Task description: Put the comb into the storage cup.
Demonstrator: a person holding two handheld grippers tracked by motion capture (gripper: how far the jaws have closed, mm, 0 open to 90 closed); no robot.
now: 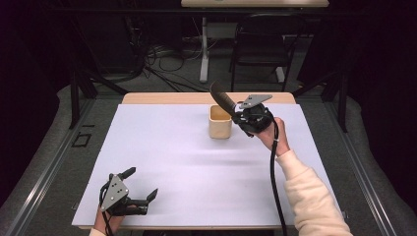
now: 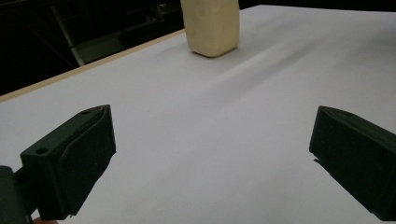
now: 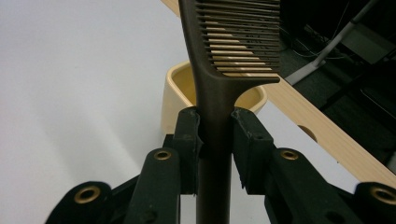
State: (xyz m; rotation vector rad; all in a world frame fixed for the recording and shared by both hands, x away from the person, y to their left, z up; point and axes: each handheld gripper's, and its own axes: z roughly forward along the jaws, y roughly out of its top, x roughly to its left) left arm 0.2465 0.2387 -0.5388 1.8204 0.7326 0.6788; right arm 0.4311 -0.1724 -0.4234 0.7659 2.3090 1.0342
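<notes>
Comb (image 3: 219,93): dark brown, fine-toothed, long handle; likely light, stiff and slick, best gripped mid-handle.
Where: raised just beside the cup (image 1: 220,122), teeth up.
Right gripper (image 3: 215,140): fingers clamped on the comb's handle.
Left gripper (image 1: 139,186): fingers spread wide, holding nothing, low over the white bench (image 1: 187,162).

dark room, black folding chair (image 1: 260,42)
</notes>
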